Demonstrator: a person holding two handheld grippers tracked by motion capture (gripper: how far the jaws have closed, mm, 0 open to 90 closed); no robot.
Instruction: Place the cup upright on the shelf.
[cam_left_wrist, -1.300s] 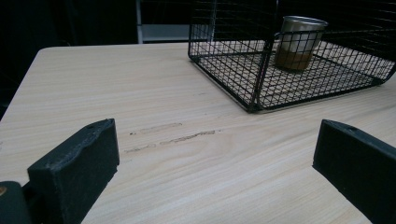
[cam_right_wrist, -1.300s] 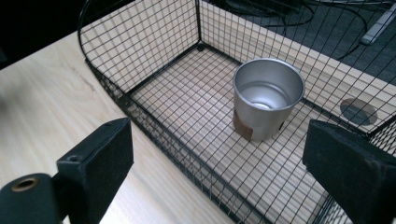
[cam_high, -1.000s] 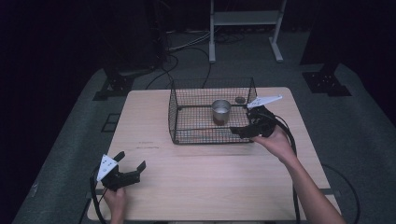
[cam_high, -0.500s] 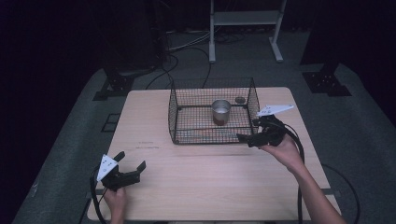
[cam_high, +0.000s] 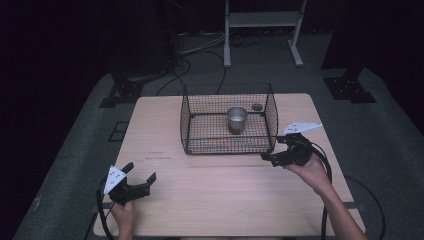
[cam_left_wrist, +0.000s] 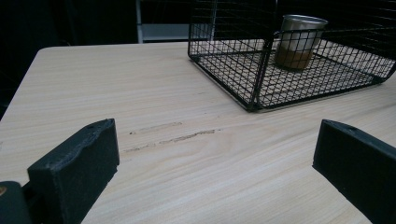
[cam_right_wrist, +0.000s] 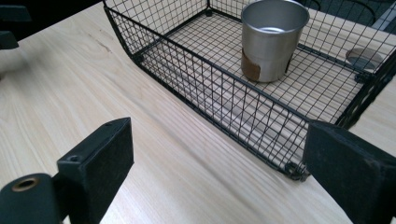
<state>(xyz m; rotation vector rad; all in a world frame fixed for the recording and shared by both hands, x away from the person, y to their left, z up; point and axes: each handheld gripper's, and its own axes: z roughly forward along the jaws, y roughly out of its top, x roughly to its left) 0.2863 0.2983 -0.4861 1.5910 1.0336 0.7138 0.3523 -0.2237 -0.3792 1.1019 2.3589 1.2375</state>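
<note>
Our right gripper (cam_high: 274, 159), jaws spread and empty, sits by the near right corner of the wire basket (cam_high: 227, 146) holding a steel cup (cam_high: 236, 120), which we judge light, rigid, slick, best gripped across the rim; left gripper (cam_high: 134, 179) rests released.

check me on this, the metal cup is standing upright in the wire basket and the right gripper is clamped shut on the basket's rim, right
Not quite. The metal cup does stand upright in the wire basket, but the right gripper is open, its jaws wide apart and holding nothing, just outside the basket's corner, as the right gripper view shows.
</note>
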